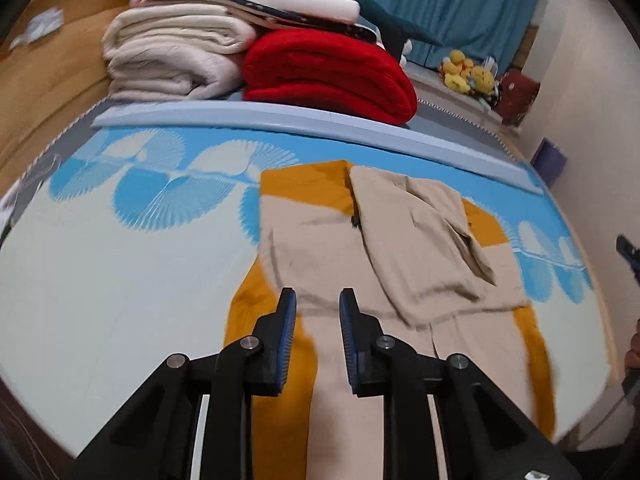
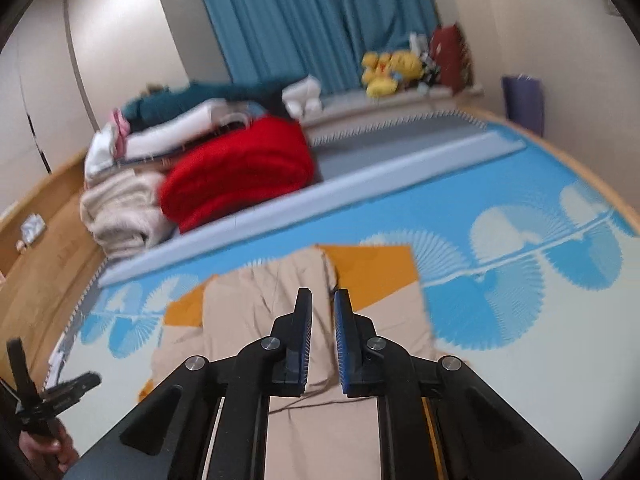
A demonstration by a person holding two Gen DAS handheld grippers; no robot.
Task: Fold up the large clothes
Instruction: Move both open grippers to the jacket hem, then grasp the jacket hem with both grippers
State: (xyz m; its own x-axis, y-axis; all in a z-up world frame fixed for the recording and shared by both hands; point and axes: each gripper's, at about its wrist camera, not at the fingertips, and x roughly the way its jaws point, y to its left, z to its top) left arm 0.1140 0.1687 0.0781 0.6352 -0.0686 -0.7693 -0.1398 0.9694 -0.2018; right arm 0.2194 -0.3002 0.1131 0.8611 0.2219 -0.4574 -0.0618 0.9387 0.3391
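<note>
Both grippers, left and right, narrowly parted, empty, above beige-orange garment; seemingly folded red blanket beyond.

Pale walls, blue curtain – perhaps a window behind – wooden floor

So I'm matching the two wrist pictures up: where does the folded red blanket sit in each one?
Left wrist view: the red blanket is upper centre, behind the pale blue bar, right of the cream blanket.
Right wrist view: the red blanket is left of centre, again behind the bar, with the cream blanket to its lower left.
Shared landmark: the yellow plush toys by the blue curtain.
</note>
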